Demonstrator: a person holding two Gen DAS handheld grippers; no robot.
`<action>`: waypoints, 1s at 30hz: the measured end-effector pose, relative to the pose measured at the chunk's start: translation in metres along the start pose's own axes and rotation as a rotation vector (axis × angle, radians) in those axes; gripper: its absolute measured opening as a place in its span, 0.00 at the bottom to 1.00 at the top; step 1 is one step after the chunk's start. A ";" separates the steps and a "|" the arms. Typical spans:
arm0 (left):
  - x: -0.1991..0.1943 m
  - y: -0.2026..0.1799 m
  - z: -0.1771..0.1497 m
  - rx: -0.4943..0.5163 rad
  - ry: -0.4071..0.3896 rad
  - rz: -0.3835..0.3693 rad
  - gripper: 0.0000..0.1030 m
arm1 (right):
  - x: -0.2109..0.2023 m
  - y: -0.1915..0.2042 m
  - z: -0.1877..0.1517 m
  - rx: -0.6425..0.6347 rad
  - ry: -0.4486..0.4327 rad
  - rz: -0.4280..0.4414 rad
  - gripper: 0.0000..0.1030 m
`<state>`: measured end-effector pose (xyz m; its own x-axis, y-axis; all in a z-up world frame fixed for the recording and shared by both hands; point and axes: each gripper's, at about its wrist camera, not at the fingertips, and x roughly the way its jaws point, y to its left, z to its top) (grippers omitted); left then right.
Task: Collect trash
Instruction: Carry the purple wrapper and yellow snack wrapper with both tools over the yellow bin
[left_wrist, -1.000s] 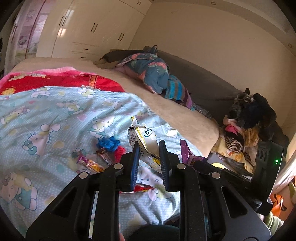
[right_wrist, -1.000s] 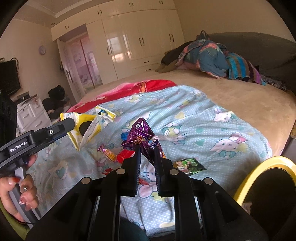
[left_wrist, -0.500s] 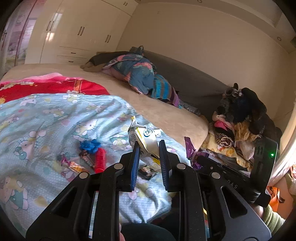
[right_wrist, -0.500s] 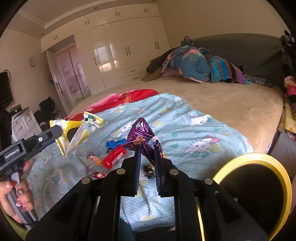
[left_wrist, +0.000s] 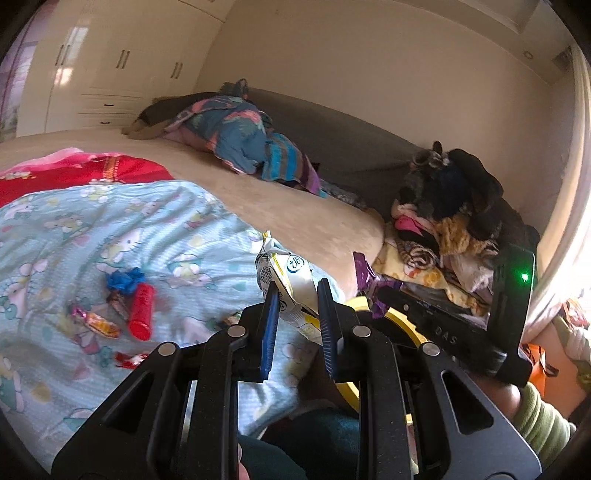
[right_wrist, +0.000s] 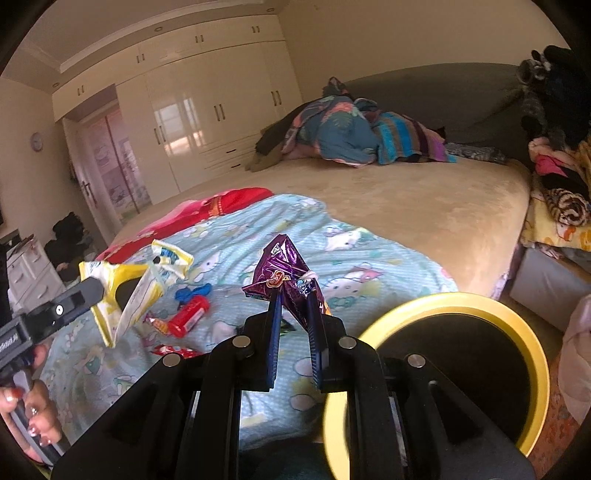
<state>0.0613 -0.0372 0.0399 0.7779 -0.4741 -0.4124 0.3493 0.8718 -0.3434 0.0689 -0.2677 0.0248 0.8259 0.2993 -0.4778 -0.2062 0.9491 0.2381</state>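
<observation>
My left gripper (left_wrist: 295, 291) is shut on a white-and-yellow wrapper (left_wrist: 286, 275) and holds it above the bed's near edge; the wrapper also shows in the right wrist view (right_wrist: 136, 288). My right gripper (right_wrist: 293, 299) is shut on a purple foil wrapper (right_wrist: 282, 271), held in the air just left of a yellow-rimmed black bin (right_wrist: 454, 354). The bin's rim (left_wrist: 399, 317) shows behind my left gripper. Loose trash lies on the blue blanket: a red tube (left_wrist: 142, 312), a blue scrap (left_wrist: 123, 278) and small candy wrappers (left_wrist: 98, 321).
A blue patterned blanket (left_wrist: 110, 229) covers the near part of a beige bed (right_wrist: 424, 206). Bundled bedding (right_wrist: 351, 133) lies at the far side. A heap of clothes (left_wrist: 443, 221) is piled at the right. White wardrobes (right_wrist: 207, 114) line the back wall.
Both grippers have swung right with their wrappers. The yellow-rimmed bin has come fully into the right wrist view and its rim now shows in the left wrist view.
</observation>
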 end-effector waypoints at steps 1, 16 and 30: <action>0.000 -0.002 -0.001 0.005 0.002 -0.004 0.15 | -0.001 -0.003 0.000 0.006 0.002 -0.010 0.13; 0.022 -0.035 -0.018 0.059 0.073 -0.066 0.15 | -0.015 -0.061 -0.018 0.114 0.043 -0.140 0.13; 0.046 -0.077 -0.044 0.154 0.156 -0.135 0.15 | -0.015 -0.107 -0.035 0.197 0.098 -0.210 0.13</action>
<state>0.0471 -0.1312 0.0105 0.6332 -0.5904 -0.5005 0.5293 0.8021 -0.2765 0.0604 -0.3704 -0.0236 0.7829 0.1154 -0.6113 0.0779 0.9567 0.2804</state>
